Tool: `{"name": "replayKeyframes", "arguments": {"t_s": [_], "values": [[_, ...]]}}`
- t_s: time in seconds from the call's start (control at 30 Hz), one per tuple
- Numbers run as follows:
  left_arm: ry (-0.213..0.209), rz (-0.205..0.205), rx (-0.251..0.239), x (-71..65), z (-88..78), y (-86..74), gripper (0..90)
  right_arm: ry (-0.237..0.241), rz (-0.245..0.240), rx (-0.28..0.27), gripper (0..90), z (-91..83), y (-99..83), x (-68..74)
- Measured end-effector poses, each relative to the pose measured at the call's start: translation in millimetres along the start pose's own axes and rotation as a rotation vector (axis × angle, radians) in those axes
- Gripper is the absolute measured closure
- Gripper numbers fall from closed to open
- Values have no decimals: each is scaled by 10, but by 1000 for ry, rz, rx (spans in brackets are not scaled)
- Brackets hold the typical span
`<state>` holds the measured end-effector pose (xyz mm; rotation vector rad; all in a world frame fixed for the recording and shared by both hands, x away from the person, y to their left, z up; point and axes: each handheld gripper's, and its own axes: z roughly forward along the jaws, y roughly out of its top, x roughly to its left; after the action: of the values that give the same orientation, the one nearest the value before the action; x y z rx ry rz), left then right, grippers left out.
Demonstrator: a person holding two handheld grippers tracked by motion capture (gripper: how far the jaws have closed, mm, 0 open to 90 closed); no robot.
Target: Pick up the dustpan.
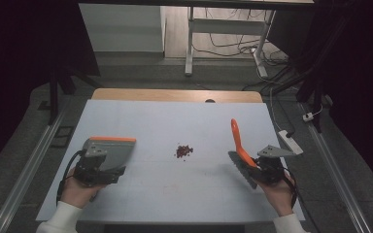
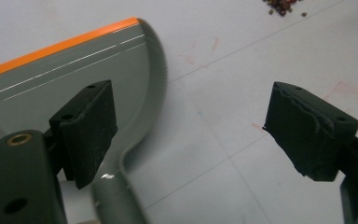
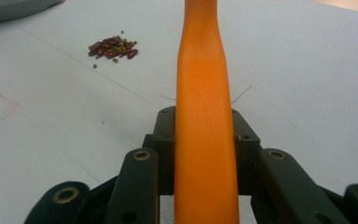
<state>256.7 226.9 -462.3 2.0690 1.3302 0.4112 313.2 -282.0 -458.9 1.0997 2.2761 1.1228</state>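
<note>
A grey dustpan (image 1: 112, 149) with an orange front lip lies flat on the white table (image 1: 175, 121) at the left. My left gripper (image 1: 108, 174) sits at its handle end, open. In the left gripper view the dustpan (image 2: 65, 79) has its handle running just inside the left jaw, and the left gripper (image 2: 205, 116) has a wide gap. A small pile of red-brown beans (image 1: 184, 151) (image 3: 113, 48) lies mid-table. My right gripper (image 1: 264, 167) (image 3: 204, 123) is shut on the orange handle of a brush (image 1: 238, 141) (image 3: 203, 93), whose dark bristles rest near the table.
A white power strip (image 1: 291, 141) lies at the table's right edge. A wooden strip (image 1: 175, 94) runs along the far edge. Faint red marks and thin lines cross the table surface (image 2: 242, 93). Beans (image 2: 283, 4) show at the top of the left gripper view.
</note>
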Motion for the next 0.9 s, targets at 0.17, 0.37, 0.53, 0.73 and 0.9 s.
{"name": "replayKeyframes", "arguments": {"t_s": [0.17,0.37,0.53,0.73,0.9], "values": [[28,-21,0,101,-86,-38,169,-5,-6,9,703,14,-2,13],[67,-80,15,268,-149,-113,165,-3,-11,17,703,38,-4,38],[110,-113,70,365,-103,-181,163,0,-15,20,703,44,-6,41],[89,-163,101,392,-67,-290,147,-4,-12,19,703,42,-14,33],[107,-182,135,418,18,-345,144,-7,-15,21,703,45,-19,32]]}}
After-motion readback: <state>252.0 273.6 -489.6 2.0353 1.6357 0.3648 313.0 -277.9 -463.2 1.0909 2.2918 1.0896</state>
